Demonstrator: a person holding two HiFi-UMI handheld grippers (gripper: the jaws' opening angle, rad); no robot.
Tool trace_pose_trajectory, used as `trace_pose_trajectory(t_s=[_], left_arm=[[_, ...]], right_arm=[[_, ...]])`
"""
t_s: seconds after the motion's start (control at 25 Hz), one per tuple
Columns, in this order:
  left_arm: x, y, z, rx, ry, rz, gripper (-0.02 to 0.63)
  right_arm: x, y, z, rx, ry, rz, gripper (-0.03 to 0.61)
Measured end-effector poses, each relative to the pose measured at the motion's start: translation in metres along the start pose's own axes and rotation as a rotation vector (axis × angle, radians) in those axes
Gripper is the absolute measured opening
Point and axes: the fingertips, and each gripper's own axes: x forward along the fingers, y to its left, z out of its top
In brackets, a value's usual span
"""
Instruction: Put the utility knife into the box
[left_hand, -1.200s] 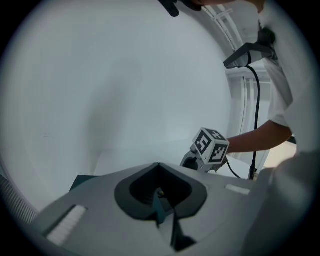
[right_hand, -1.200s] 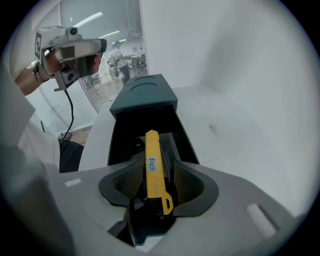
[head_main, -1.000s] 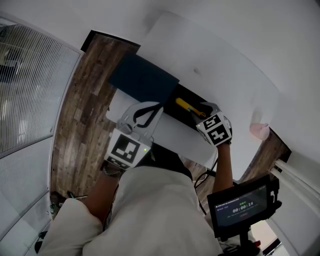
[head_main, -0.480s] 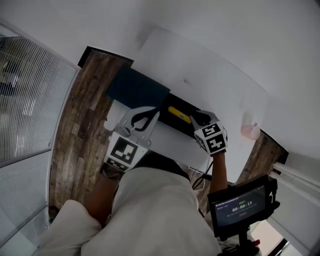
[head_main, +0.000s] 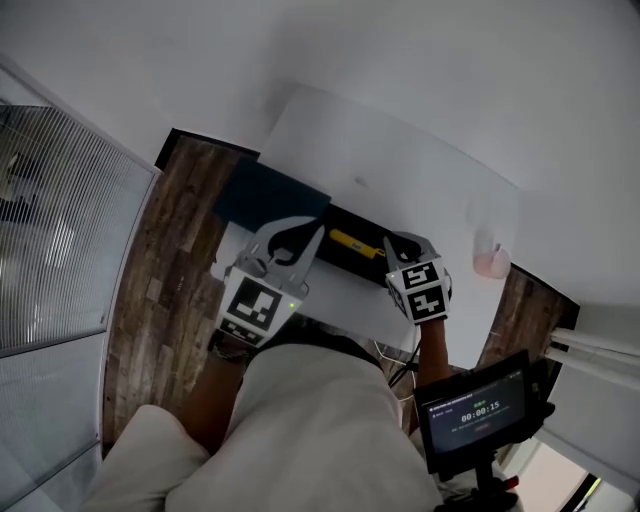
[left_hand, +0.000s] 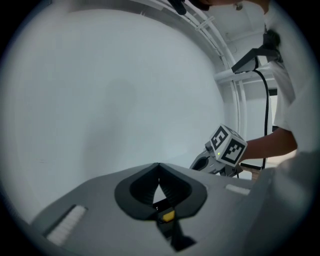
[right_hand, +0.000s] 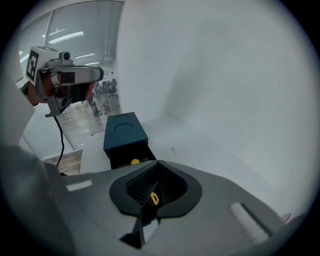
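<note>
Both grippers have lifted back off the box since a second ago. At left, the left gripper hangs over the table, jaws together on nothing. Between the grippers, the knife lies inside the open box, right of the blue lid. The right gripper, clear of the knife, has just been closing; its jaws meet, empty.

I see the left gripper as a matte grey shell with black jaw pads, its marker cube checked black-and-white with a small green light. The right gripper matches. I'm wearing a pale short-sleeved top.
</note>
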Motion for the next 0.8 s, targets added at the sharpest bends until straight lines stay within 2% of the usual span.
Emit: trace_pose_trajectory(t_s=[0.16,0.36,0.6,0.8], left_arm=[[-0.002,0.000,0.011,0.019,-0.027,0.001,-0.002],[0.003,0.005,0.022,0.043,-0.051,0.002,-0.002],[0.009,0.018,0.038,0.073,-0.092,0.001,-0.002],[0.017,0.020,0.045,0.079,-0.116,-0.014,-0.002]], right_arm=[[-0.015,-0.003,0.017,0.001,-0.076,-0.055,0.003],[-0.035,-0.012,0.047,0.058,-0.183,-0.060,0.002],[-0.064,-0.022,0.088,0.089,-0.337,-0.106,0.002],[-0.081,-0.028,0.100,0.098,-0.413,-0.148,0.002]])
